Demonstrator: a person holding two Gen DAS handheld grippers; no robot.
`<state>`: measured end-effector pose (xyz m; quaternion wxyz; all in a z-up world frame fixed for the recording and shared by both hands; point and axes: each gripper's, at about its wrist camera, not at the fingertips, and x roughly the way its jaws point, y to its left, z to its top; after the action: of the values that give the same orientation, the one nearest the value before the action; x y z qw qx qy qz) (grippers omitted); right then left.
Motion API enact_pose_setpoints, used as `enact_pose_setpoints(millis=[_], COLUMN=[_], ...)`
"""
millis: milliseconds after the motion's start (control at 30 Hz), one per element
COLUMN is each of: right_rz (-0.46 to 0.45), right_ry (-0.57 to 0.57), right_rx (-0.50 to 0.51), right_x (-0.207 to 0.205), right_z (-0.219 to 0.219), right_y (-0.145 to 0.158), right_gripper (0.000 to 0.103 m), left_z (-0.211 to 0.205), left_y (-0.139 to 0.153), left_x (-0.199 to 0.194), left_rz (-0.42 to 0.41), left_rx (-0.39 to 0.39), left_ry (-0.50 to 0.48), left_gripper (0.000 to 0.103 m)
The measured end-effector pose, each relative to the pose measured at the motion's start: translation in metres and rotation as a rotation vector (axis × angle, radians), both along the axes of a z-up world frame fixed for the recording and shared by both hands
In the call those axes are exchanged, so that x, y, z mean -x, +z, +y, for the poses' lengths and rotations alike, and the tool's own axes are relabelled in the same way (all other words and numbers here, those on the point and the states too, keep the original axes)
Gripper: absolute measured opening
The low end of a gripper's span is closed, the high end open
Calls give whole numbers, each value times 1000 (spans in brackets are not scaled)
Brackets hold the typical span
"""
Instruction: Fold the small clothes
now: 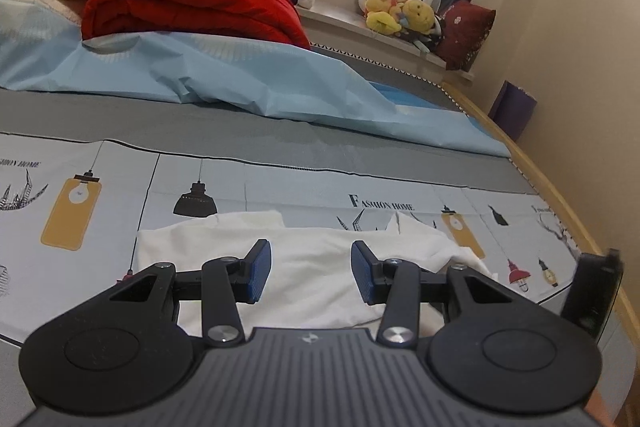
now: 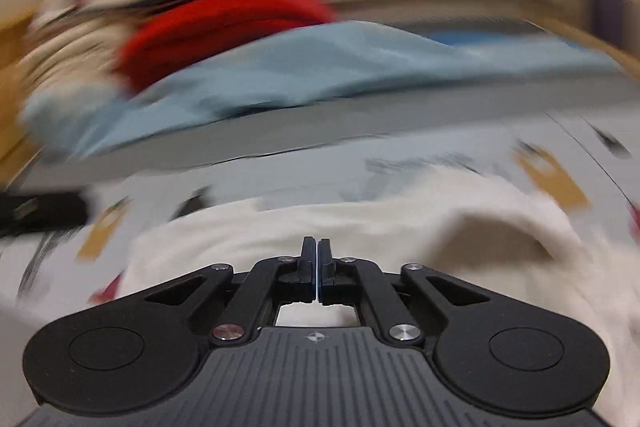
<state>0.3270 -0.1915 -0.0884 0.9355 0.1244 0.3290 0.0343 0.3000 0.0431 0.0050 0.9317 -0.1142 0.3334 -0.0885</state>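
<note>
Bedroom; bed with lamp-print sheet (image 1: pixel 280 183), window behind. White garment (image 1: pixel 320 267) lies rumpled on the sheet toward the near edge. Left gripper (image 1: pixel 311 277) over it, fingers spread apart, nothing between them. Right gripper (image 2: pixel 317 269) also over the garment, fingers pressed together; heavy blur, cannot tell whether cloth is pinched. Blue cover (image 1: pixel 240 83), red quilt (image 1: pixel 192 3) farther back.

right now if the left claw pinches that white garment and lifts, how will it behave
The white garment is probably floppy: it lies crumpled with soft folds, so it should drape and sag from the left claw. It looks thin, likely light. On the smooth printed sheet it may slide rather than stay put.
</note>
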Motion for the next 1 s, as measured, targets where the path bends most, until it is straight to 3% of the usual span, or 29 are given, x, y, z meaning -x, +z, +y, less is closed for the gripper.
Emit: enact_pose_setpoints(millis=[33, 100, 233, 333, 400, 500, 667, 767, 867, 1000], right_rz=[23, 54, 86, 61, 26, -53, -152, -95, -122, -178], right_ry=[-63, -160, -187, -143, -91, 29, 360, 378, 433, 629], right_rx=[-4, -42, -60, -118, -141, -148, -75, -56, -21, 58], right_x=[-3, -8, -21, -27, -29, -22, -5, 0, 7, 29], right_z=[-8, -25, -35, -34, -30, -14, 30, 43, 51, 71], right_y=[-3, -11, -22, -27, -25, -17, 2, 5, 9, 13], right_gripper=[11, 41, 46, 39, 3, 3, 3, 3, 3, 3], left_z=[-1, -2, -3, -2, -1, 1, 1, 3, 8, 12], left_y=[0, 0, -1, -2, -2, 0, -1, -3, -1, -1], left_x=[-1, -1, -1, -1, -2, -2, -5, -7, -9, -11], left_rz=[3, 8, 9, 14, 16, 16, 21, 31, 37, 65], left_rx=[1, 2, -11, -10, -4, 7, 15, 20, 43, 43], left_ry=[4, 4, -7, -10, -10, -15, -39, -27, -15, -30], left_gripper=[49, 49, 49, 49, 49, 49, 50, 50, 50, 54])
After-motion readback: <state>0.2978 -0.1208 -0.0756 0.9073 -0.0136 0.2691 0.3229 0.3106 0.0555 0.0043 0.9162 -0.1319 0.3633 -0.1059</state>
